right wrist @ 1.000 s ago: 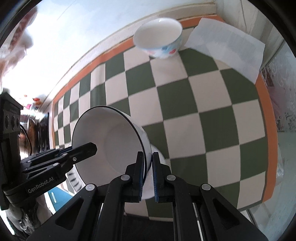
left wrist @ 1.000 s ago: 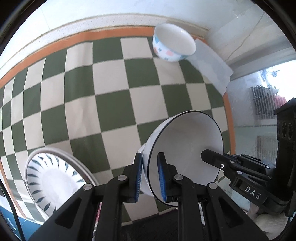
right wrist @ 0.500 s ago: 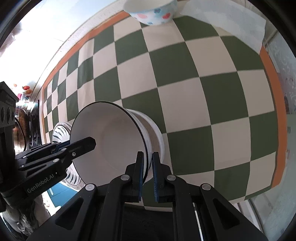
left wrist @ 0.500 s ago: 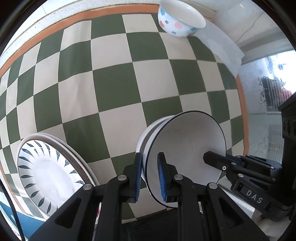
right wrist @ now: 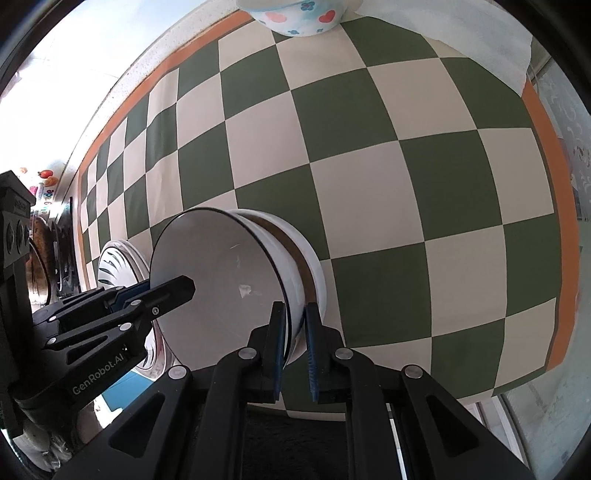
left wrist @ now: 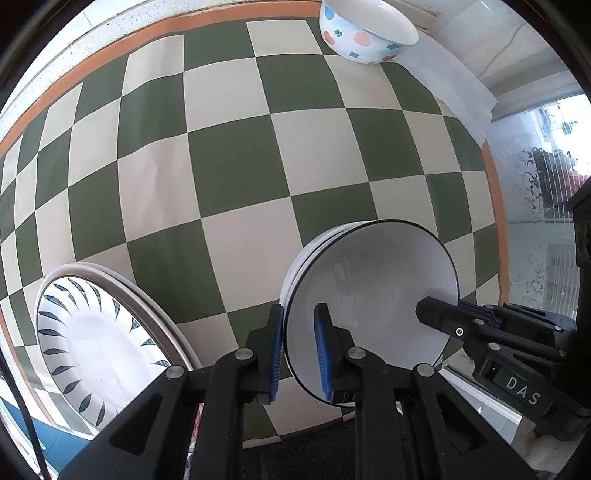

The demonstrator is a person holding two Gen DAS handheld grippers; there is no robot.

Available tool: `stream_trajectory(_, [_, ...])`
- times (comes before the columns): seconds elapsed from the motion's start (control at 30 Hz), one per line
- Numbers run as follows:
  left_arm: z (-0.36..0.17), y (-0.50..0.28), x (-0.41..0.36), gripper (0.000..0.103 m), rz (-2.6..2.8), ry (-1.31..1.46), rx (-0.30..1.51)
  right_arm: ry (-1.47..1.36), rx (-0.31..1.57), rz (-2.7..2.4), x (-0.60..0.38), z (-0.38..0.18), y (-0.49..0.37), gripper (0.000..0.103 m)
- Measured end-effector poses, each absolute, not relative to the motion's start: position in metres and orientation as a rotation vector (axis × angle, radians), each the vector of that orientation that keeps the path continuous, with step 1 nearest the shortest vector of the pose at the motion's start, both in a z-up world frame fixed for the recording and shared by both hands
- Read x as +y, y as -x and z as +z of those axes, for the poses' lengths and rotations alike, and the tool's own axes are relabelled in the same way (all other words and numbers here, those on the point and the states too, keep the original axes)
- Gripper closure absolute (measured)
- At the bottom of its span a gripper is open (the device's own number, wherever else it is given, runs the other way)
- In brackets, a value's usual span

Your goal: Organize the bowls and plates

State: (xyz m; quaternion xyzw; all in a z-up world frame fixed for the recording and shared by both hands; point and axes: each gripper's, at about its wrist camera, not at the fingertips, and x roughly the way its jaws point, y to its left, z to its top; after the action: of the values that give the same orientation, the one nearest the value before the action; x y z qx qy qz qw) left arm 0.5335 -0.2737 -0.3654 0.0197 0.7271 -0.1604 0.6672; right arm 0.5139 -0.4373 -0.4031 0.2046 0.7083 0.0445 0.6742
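A white bowl with a thin dark rim (left wrist: 373, 295) (right wrist: 218, 280) rests nested in a stack of white bowls (right wrist: 295, 266) on the checkered cloth. My left gripper (left wrist: 298, 350) straddles the bowl's near-left rim with a visible gap at the pads. My right gripper (right wrist: 293, 350) straddles the opposite rim, its jaws slightly parted. Each gripper shows in the other's view. A plate with dark leaf marks (left wrist: 96, 339) lies at the left on stacked plates. A floral bowl (left wrist: 365, 33) (right wrist: 299, 14) stands at the far edge.
The green-and-cream checkered cloth (left wrist: 236, 166) has an orange border. A white paper sheet (left wrist: 454, 85) lies at the far right corner. A window or glass panel (left wrist: 535, 206) runs along the right. The table's near edge is just under the grippers.
Both grippers lowered the dark-rimmed bowl onto the stack of bowls. The jaws of both have loosened a little on the rim. The cameras moved forward and down over the table.
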Motion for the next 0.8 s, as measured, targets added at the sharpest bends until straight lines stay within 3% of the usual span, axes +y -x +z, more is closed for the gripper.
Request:
stream_trajectory(0.57, [-0.36,-0.531,-0.274,0.088,-0.371,-0.058,1.637,-0.45,1.601,0.094,-0.44,-0.401,-0.512,0.091])
stream_trajectory(0.8, [-0.321,-0.545,-0.271,0.088,-0.415,0.034,1.601,-0.536,1.571,0.113,-0.459,-0.382,-0.516,0.091])
